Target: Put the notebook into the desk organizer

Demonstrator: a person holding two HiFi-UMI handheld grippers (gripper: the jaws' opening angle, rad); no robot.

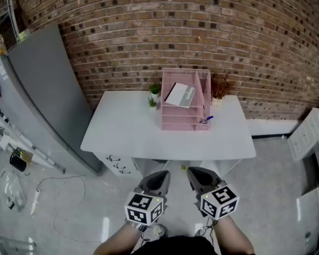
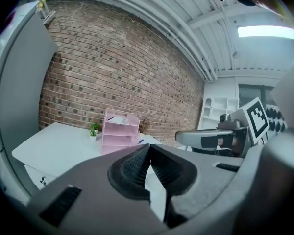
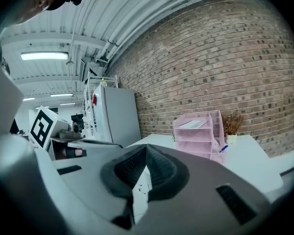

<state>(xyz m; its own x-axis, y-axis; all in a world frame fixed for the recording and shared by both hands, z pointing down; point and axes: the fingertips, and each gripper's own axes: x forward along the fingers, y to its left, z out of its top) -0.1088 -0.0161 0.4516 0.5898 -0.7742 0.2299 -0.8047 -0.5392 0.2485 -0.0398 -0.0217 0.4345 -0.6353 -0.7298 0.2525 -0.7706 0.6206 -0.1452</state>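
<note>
Fingers on my left gripper (image 1: 158, 177) and right gripper (image 1: 195, 173) pressed together, empty, and the thin white notebook (image 1: 179, 95) on the pink plastic desk organizer (image 1: 181, 123) looks light, floppy; I'd pinch its edge.

Desk (image 1: 122, 134) front and left half bare, open from the near side. Organizer (image 1: 185, 116) stands at back centre by the wall (image 1: 149, 36), small plants (image 1: 154, 95) just left, dried plant (image 1: 221, 86) just right. Grey cabinet (image 1: 42, 94) flanks the desk's left end.

A white table (image 1: 127, 134) against a brick wall (image 1: 149, 31) carries small green plants (image 1: 155, 90) and a dried bouquet (image 1: 221, 85).
</note>
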